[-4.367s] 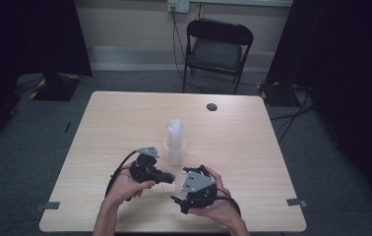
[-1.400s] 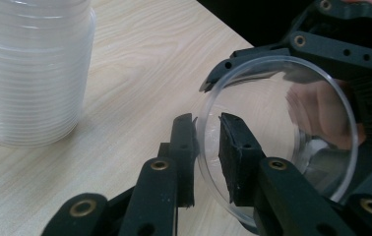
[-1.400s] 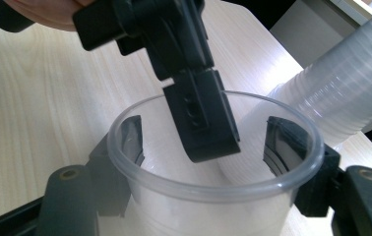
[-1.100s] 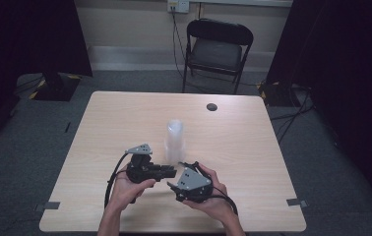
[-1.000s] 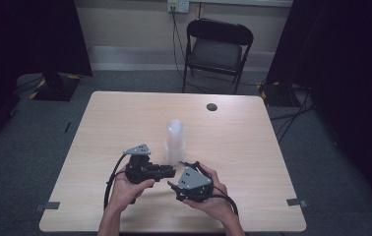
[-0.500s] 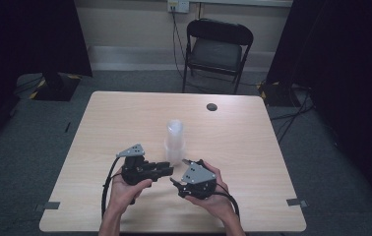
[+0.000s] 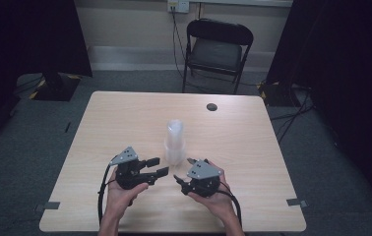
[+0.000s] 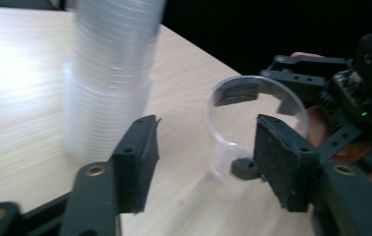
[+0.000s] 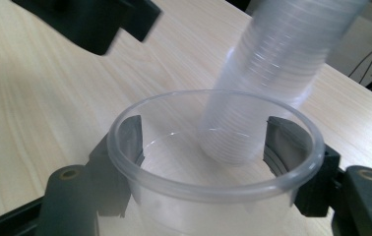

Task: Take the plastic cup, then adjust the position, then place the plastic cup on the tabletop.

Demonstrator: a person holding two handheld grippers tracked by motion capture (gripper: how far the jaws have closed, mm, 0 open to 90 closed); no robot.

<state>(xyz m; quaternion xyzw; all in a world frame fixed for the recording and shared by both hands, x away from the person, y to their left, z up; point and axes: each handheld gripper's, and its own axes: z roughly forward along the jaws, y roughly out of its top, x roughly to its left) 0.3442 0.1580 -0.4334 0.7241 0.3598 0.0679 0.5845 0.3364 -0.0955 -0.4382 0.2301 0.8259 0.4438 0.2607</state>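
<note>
Cups came in two lots: one tall stack of clear cups (image 7: 174, 141) standing near the middle of the table (image 7: 253, 147), and one single clear cup (image 9: 213, 162) just in front of that stack, clamped around its sides by the right gripper (image 7: 183, 178). Left of the single cup, the left gripper (image 7: 155, 166) had just been opening its jaws, which stood wide with nothing between them

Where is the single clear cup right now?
The single clear cup sits between the right gripper jaws, near the table's front edge, just right of the cup stack.
</note>
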